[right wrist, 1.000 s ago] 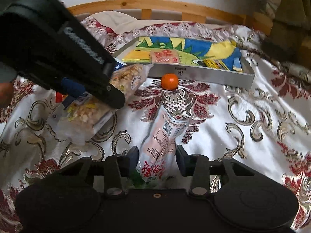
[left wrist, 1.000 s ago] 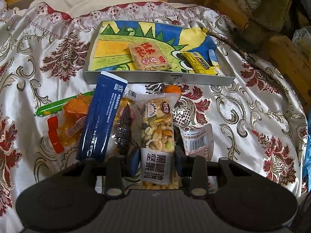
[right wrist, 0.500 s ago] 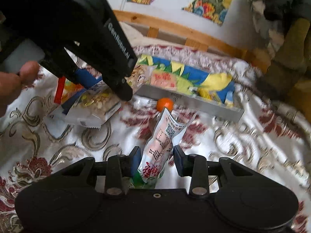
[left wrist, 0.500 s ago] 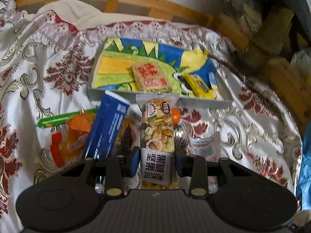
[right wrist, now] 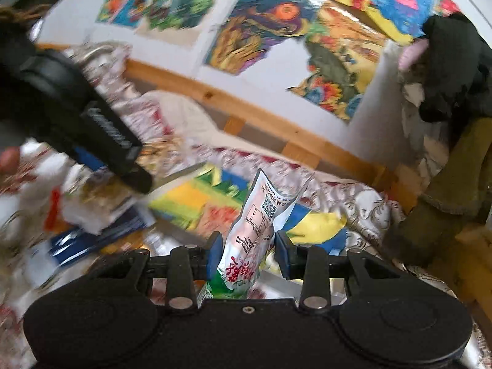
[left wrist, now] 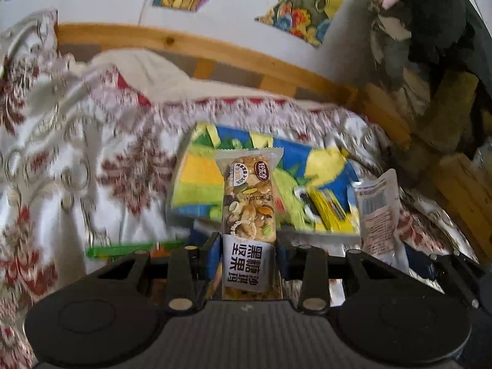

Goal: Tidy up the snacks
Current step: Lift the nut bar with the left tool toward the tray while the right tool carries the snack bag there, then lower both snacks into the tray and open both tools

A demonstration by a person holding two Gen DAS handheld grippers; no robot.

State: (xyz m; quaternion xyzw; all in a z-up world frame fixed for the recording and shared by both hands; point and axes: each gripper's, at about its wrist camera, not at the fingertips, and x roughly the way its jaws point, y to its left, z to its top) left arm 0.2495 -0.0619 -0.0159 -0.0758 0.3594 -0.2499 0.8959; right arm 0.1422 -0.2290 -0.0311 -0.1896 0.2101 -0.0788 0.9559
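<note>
Colourful drawings [right wrist: 270,27] covered the wall behind a wooden bed rail [left wrist: 215,52], and a patterned bedspread [left wrist: 61,160] carried a shallow tray [left wrist: 196,184] with a painted lining. Left tongs [left wrist: 247,256] pinched a nut bar [left wrist: 249,203] by its labelled end, the bar pointing toward the tray. Right tongs [right wrist: 247,253] held a white pouch [right wrist: 261,218] upright by its lower part; its left pad pressed the pouch, while contact at the right pad could not be confirmed.

Carrying step, judged: each packet should be brought over the tray's open lining and lowered flat before release, one hand at a time, so the tongs do not collide.

Left wrist view alone showed a green stick [left wrist: 129,249] on the bedspread and yellow packets [left wrist: 326,209] already in the tray. Right wrist view alone showed the left tongs from outside, with blue packets [right wrist: 92,236] lying below them, blurred.
</note>
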